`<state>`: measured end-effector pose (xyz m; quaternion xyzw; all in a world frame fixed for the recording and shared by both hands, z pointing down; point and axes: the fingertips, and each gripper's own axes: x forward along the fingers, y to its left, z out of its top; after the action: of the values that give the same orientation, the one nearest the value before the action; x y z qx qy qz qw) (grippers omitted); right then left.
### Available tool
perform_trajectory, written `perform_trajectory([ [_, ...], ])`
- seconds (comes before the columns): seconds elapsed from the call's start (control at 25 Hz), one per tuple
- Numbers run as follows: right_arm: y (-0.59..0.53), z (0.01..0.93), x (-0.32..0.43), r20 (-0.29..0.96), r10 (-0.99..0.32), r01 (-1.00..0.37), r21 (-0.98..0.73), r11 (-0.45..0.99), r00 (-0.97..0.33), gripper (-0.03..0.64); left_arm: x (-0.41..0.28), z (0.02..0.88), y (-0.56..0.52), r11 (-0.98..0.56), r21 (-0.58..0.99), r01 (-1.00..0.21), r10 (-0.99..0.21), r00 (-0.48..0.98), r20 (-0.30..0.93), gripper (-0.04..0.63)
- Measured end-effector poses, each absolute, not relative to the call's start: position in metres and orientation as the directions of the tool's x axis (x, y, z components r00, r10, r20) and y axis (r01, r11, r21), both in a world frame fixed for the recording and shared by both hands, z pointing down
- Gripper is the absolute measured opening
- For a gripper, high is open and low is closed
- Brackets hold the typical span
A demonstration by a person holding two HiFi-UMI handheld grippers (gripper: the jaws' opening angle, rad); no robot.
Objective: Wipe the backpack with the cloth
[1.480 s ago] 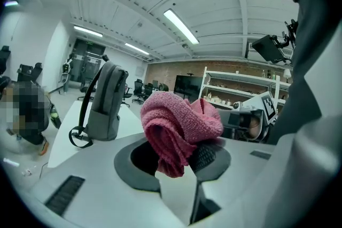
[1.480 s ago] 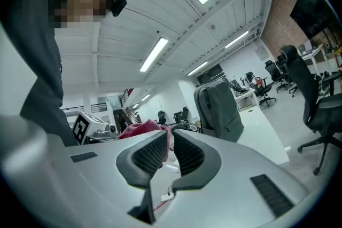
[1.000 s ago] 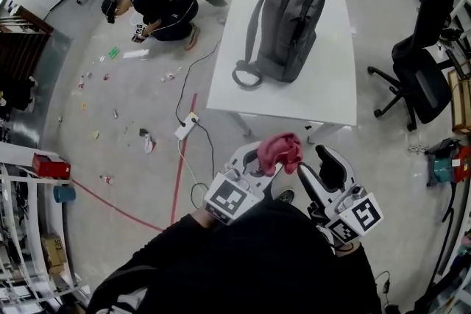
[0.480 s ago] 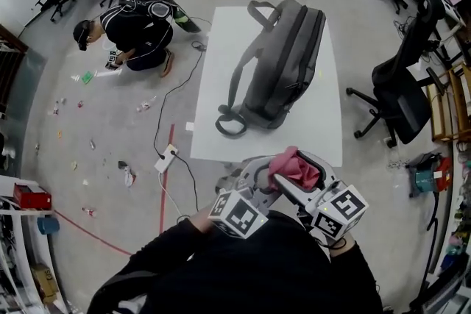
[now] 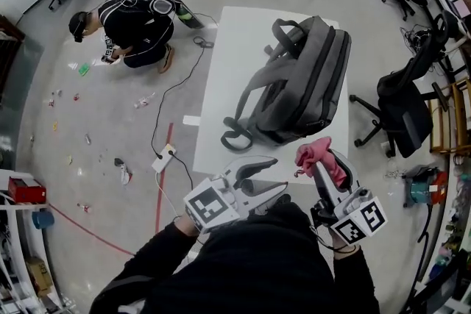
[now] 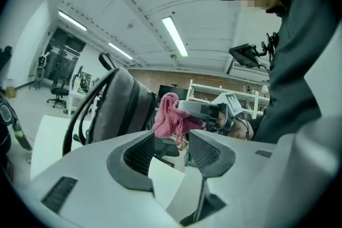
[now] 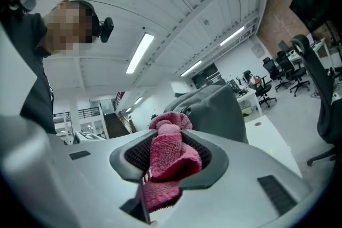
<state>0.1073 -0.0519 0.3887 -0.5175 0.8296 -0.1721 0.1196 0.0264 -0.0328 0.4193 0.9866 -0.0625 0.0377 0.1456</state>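
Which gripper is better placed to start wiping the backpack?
Right. The right gripper, whose jaws have just been closing, grips the cloth near the backpack; the left gripper is open and empty.

White table (image 5: 235,48) is carrying just the grey backpack (image 5: 309,84), which is lying lengthwise toward the right side with its strap loops reaching near the front-left corner. Concrete floor (image 5: 96,187) around it is holding a white power strip (image 5: 163,157), a red tape line (image 5: 165,173), scattered scraps (image 5: 121,171) off left, and a black office chair (image 5: 401,110) standing right. A person (image 5: 136,22) is crouching on it, far left.
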Motion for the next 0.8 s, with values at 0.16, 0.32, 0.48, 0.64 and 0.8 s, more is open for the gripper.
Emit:
perform_trajectory([
  [0.16,-0.078,0.349,0.151,-0.091,-0.908,-0.851,-0.32,0.416,-0.409,0.141,0.001,0.38,-0.084,-0.905,0.314,-0.288,-0.299,0.954,0.011,0.21],
  [0.32,-0.116,0.315,0.175,-0.139,-0.897,-0.881,-0.175,0.44,-0.421,0.141,-0.007,0.343,-0.144,-0.821,0.308,-0.481,-0.51,0.86,-0.018,0.21],
  [0.48,-0.138,0.283,0.138,-0.149,-0.793,-0.807,0.07,0.587,-0.59,0.141,0.01,0.322,-0.168,-0.765,0.226,-0.604,-0.614,0.788,0.027,0.219],
  [0.64,-0.136,0.295,0.092,0.017,-0.647,-0.618,0.278,0.736,-0.763,0.141,0.042,0.347,-0.177,-0.718,0.336,-0.61,-0.617,0.781,0.098,0.219],
  [0.8,-0.155,0.313,0.075,0.14,-0.603,-0.531,0.349,0.772,-0.785,0.141,0.049,0.366,-0.18,-0.675,0.396,-0.623,-0.636,0.763,0.116,0.219],
])
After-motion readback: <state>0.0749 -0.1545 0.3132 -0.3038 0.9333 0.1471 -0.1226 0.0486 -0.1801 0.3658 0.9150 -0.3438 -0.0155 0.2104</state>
